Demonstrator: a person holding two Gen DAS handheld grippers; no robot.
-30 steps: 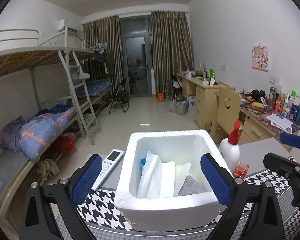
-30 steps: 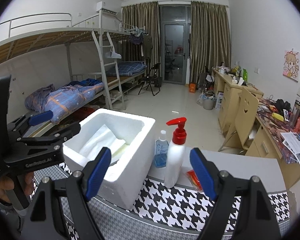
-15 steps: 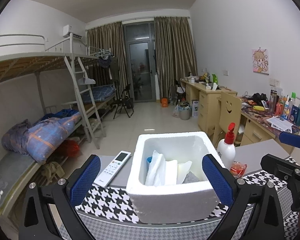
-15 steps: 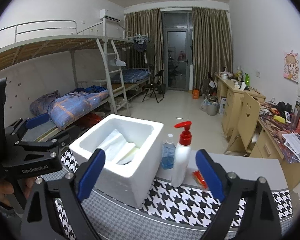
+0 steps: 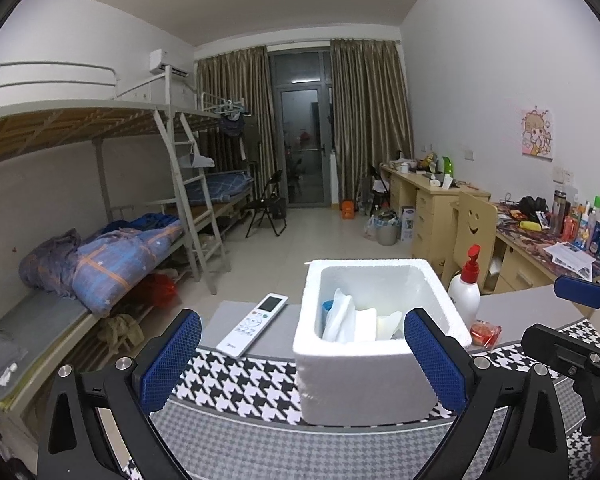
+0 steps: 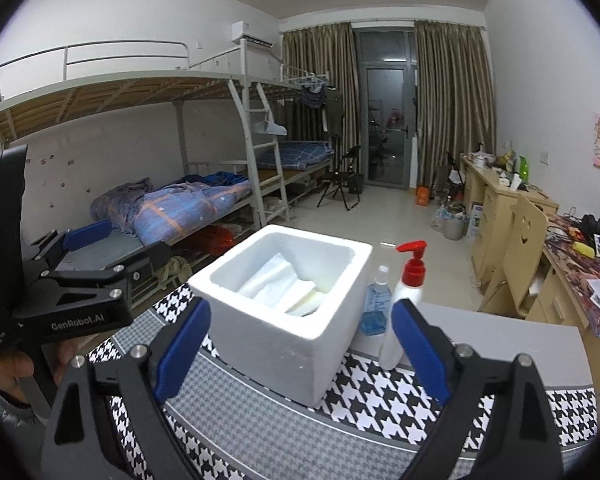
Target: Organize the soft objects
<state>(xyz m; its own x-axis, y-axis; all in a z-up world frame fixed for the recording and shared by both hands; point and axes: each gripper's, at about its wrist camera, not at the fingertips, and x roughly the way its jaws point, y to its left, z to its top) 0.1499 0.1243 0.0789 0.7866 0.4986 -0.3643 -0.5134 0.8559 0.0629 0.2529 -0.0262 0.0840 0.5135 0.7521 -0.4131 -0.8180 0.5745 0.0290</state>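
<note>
A white foam box [image 5: 376, 376] stands on the houndstooth mat [image 5: 236, 380]; it also shows in the right wrist view [image 6: 284, 344]. White folded cloths [image 5: 350, 322] lie inside it, seen too in the right wrist view [image 6: 278, 290]. My left gripper [image 5: 302, 360] is open and empty, in front of the box. My right gripper [image 6: 302, 344] is open and empty, also short of the box. The right gripper shows at the right edge of the left wrist view [image 5: 572, 320], the left gripper at the left of the right wrist view [image 6: 96, 256].
A white pump bottle with red top [image 5: 466, 292] and a red packet [image 5: 486, 332] sit right of the box. A blue-liquid bottle [image 6: 376, 304] stands behind it. A white remote [image 5: 254, 324] lies to its left. Bunk beds, desks and a chair lie beyond.
Both grippers have pulled back and up from the foam box, which looks smaller and farther. Both stayed open and empty.
</note>
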